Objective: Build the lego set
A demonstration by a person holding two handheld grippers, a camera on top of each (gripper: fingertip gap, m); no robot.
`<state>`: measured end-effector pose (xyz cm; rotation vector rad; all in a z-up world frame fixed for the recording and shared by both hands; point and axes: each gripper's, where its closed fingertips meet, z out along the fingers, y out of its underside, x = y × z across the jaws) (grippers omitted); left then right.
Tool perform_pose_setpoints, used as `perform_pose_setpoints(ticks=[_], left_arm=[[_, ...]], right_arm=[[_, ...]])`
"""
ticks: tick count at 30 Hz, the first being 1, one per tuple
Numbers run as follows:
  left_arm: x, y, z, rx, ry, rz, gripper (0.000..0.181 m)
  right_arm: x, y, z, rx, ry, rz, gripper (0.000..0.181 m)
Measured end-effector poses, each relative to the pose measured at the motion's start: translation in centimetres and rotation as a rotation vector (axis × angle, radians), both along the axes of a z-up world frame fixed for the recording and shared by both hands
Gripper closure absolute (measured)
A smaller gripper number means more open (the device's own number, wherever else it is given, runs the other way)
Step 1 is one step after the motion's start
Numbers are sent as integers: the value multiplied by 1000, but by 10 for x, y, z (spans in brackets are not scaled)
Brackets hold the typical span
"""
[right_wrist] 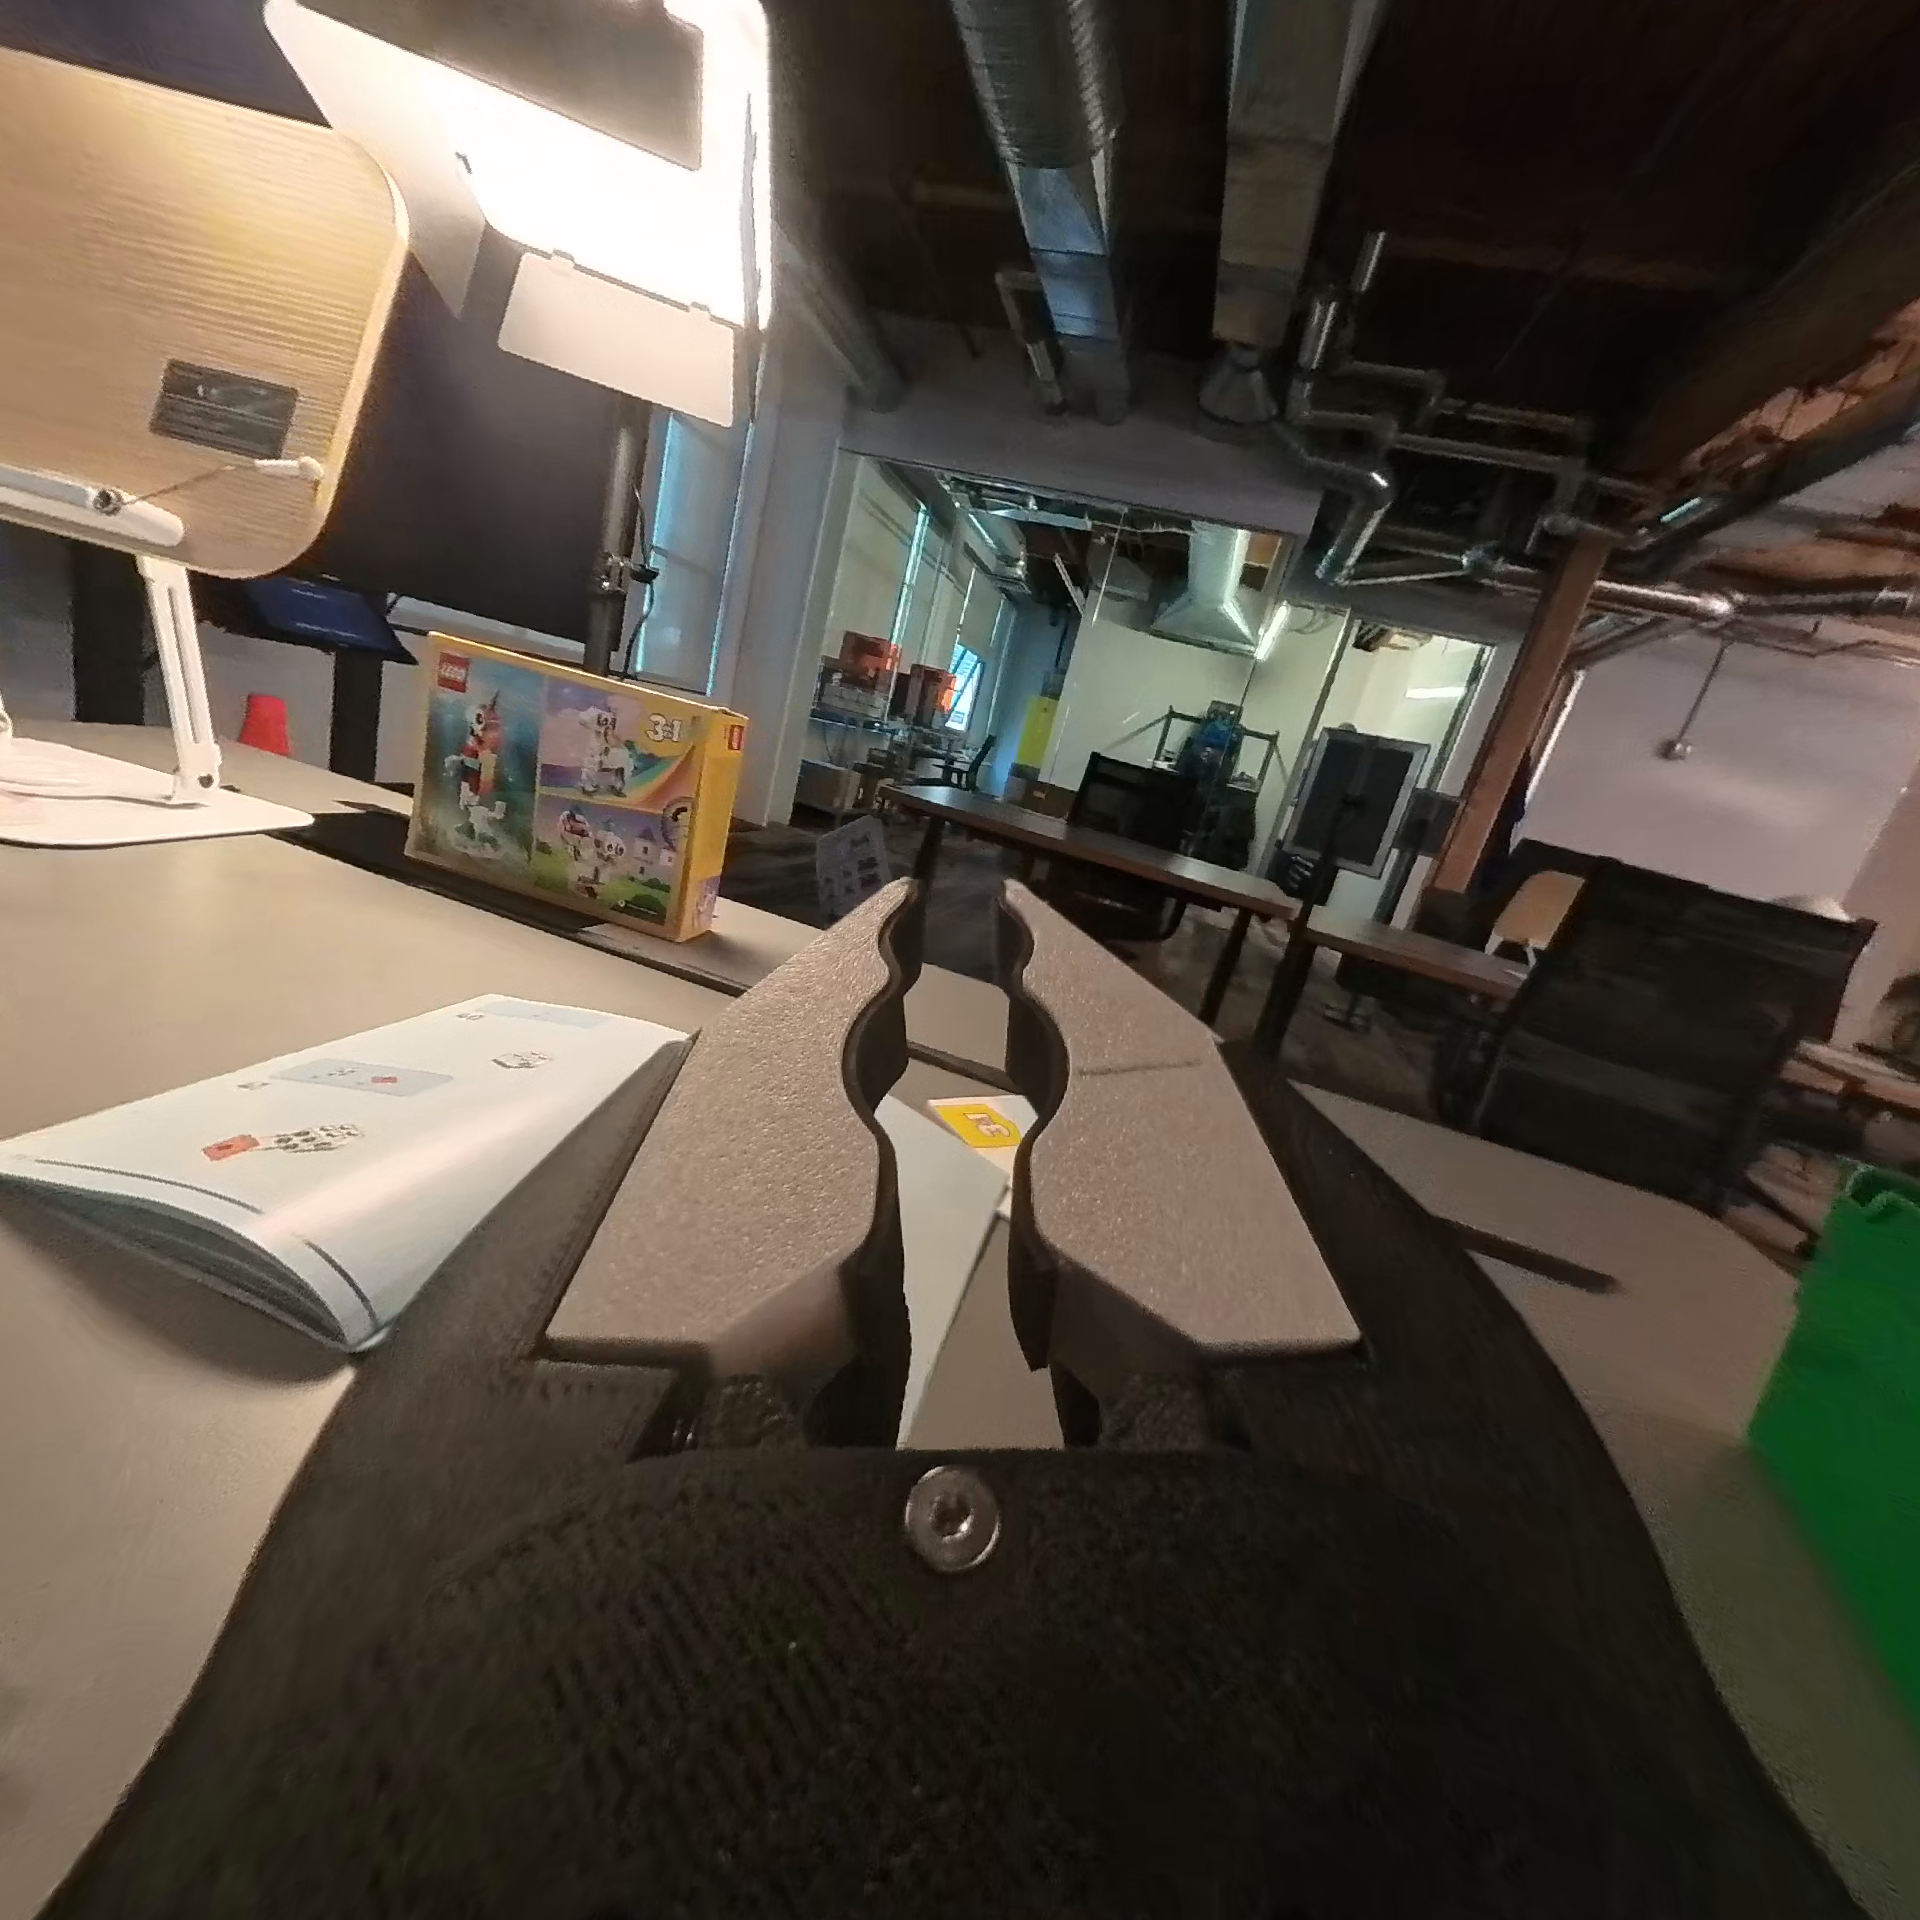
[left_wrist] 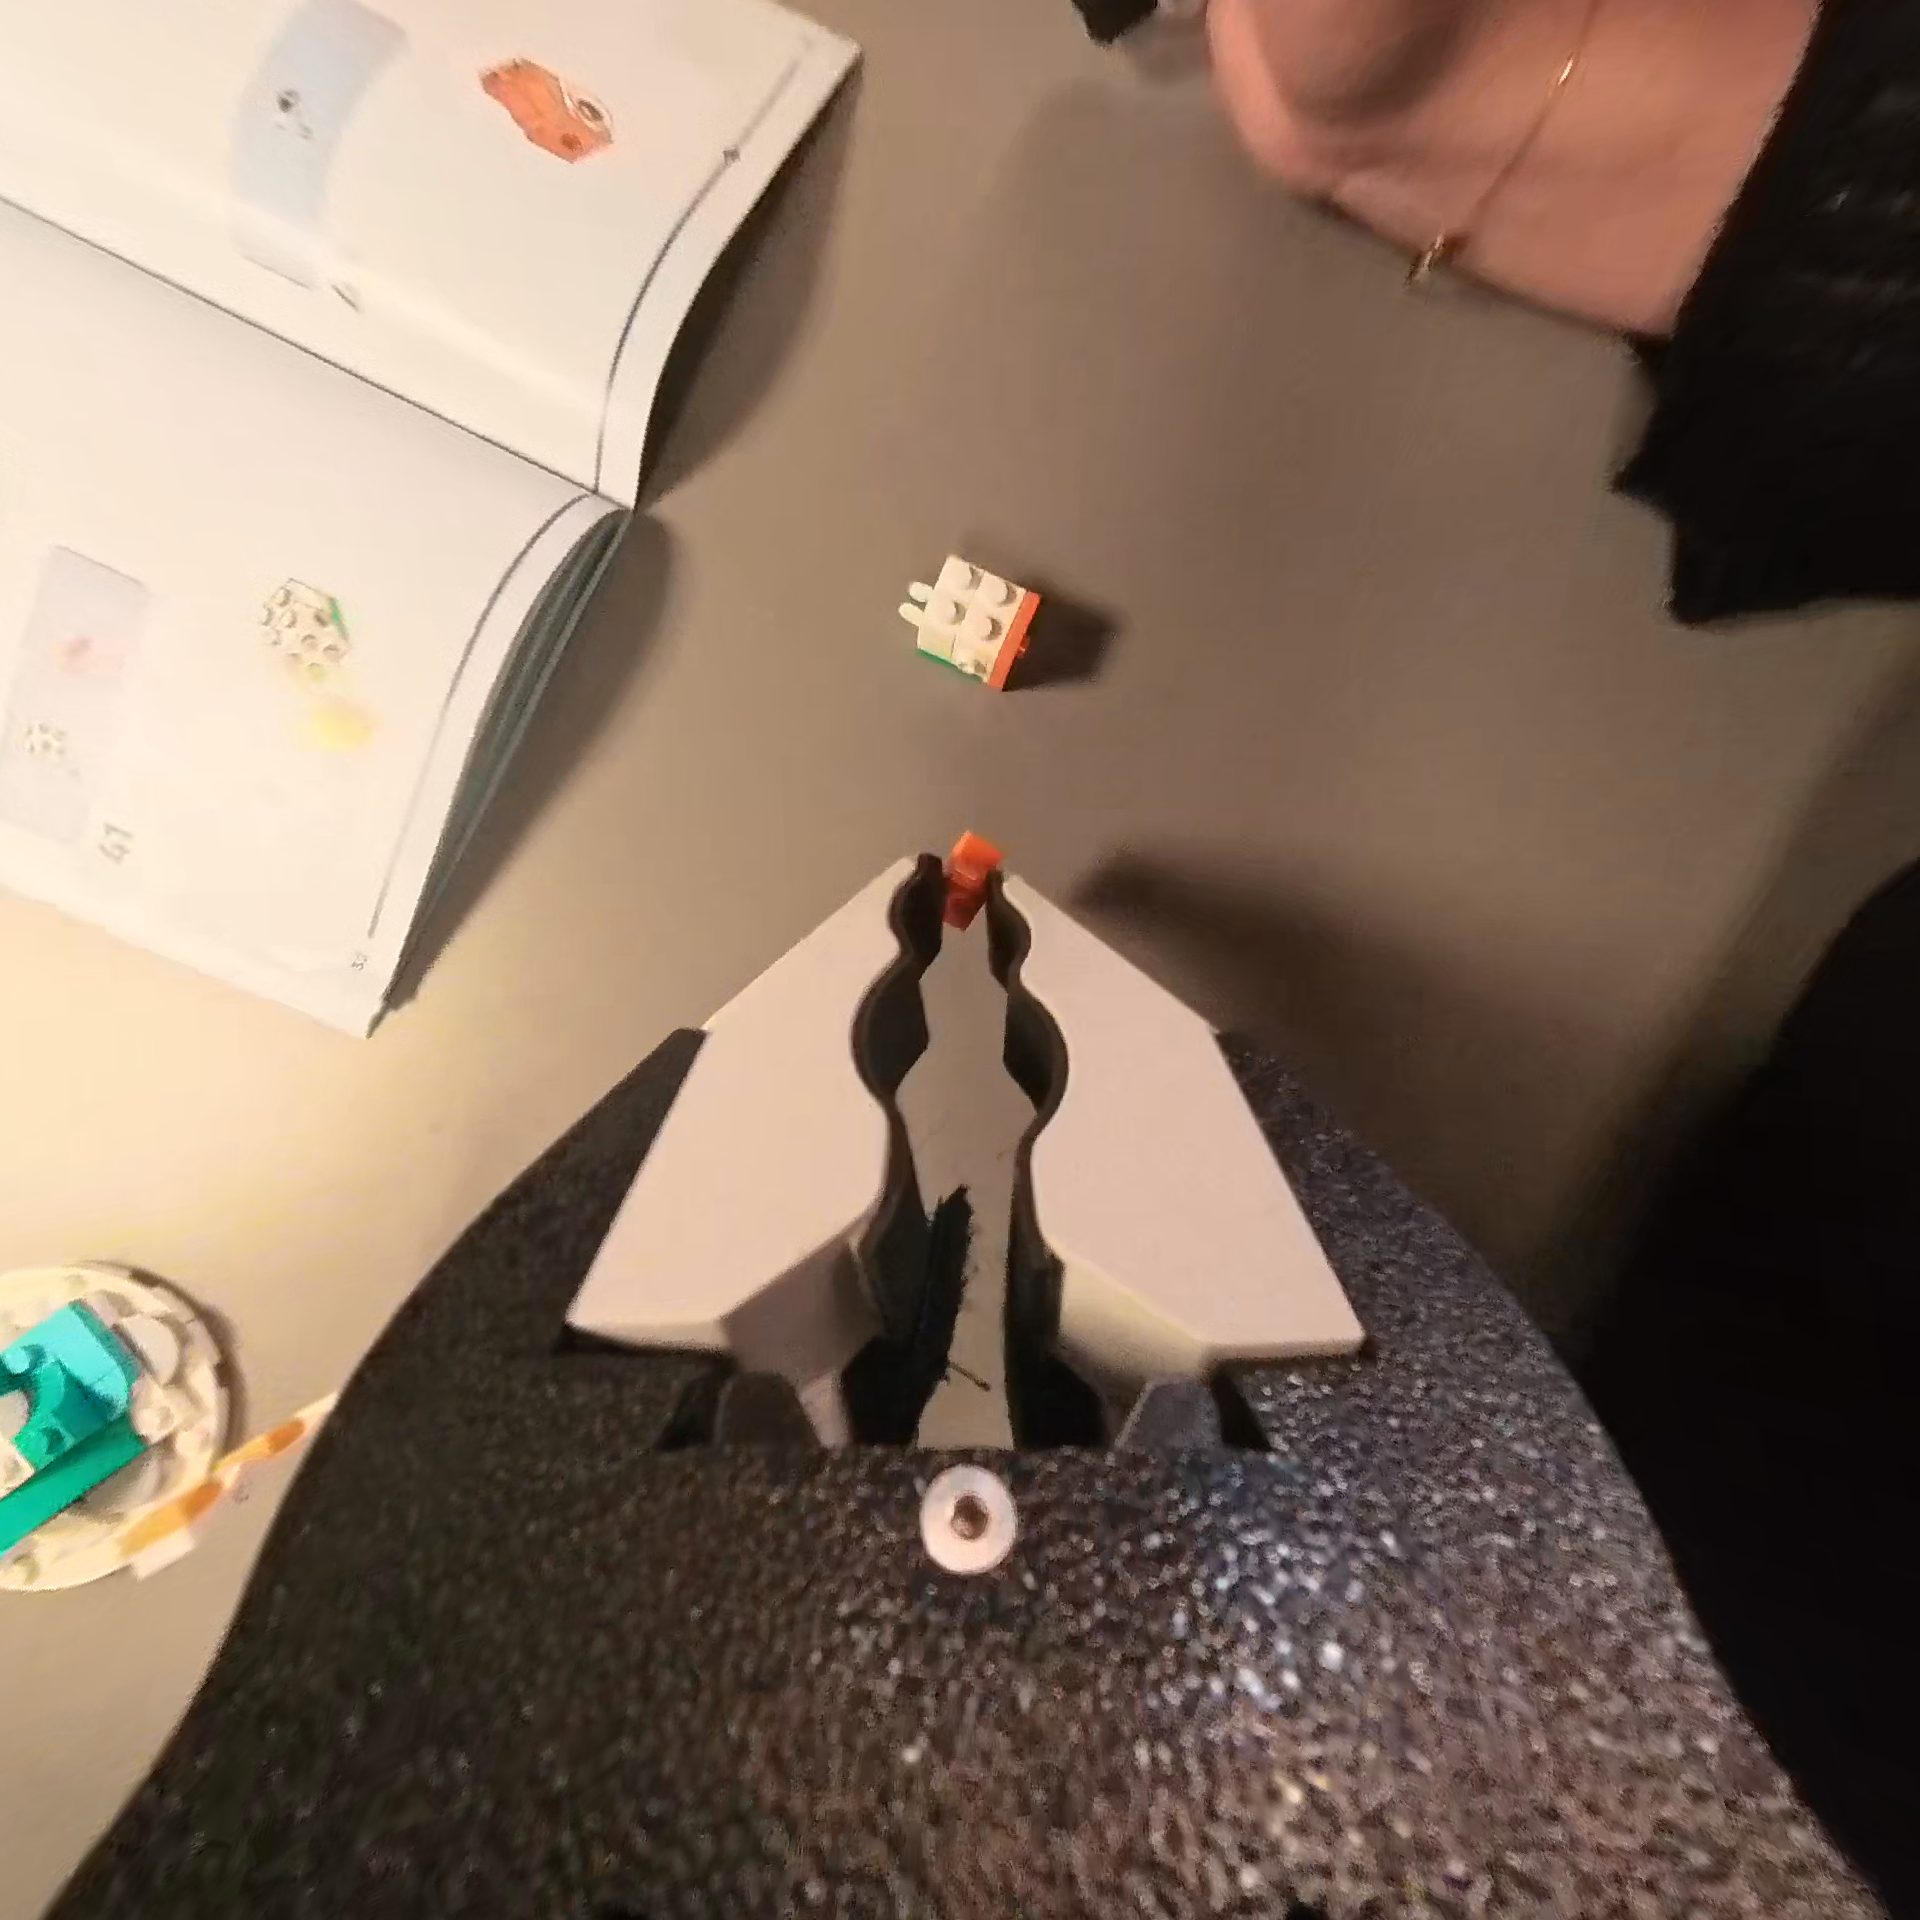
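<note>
A small orange brick (left_wrist: 964, 879) is pinched between the tips of the left gripper (left_wrist: 958, 883), above the grey table (left_wrist: 1247, 790). A white and orange block (left_wrist: 971, 621) is seen just ahead, beside the open booklet (left_wrist: 312, 436). The right gripper (right_wrist: 958, 902) is held slightly parted and empty, pointed toward the set's box (right_wrist: 566, 784).
</note>
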<state>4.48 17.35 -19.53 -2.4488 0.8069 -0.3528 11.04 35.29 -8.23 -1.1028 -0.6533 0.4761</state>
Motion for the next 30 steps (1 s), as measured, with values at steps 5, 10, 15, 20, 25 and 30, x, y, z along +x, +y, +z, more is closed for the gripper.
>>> perform_pose_setpoints(ticks=[5, 10, 15, 20, 25, 30], left_arm=[[0, -2, -14, -81, 46, -26, 175], [2, -7, -22, -140, 42, -50, 168], [1, -7, -24, -163, 21, -41, 157], [-6, -10, 3, -83, -21, -11, 151], [-62, -36, 79, 122, -69, 116, 150], [-186, -98, 133, 256, 68, 454, 163]], right_arm=[[-6, -4, -2, 1, -12, 28, 174], [-11, -6, -4, 11, -32, 39, 175], [-11, -5, -5, 4, -33, 38, 175], [-6, -4, -4, 12, -36, 26, 175], [0, 1, -5, -6, -22, 6, 175], [2, 3, -8, -24, -21, -10, 175]])
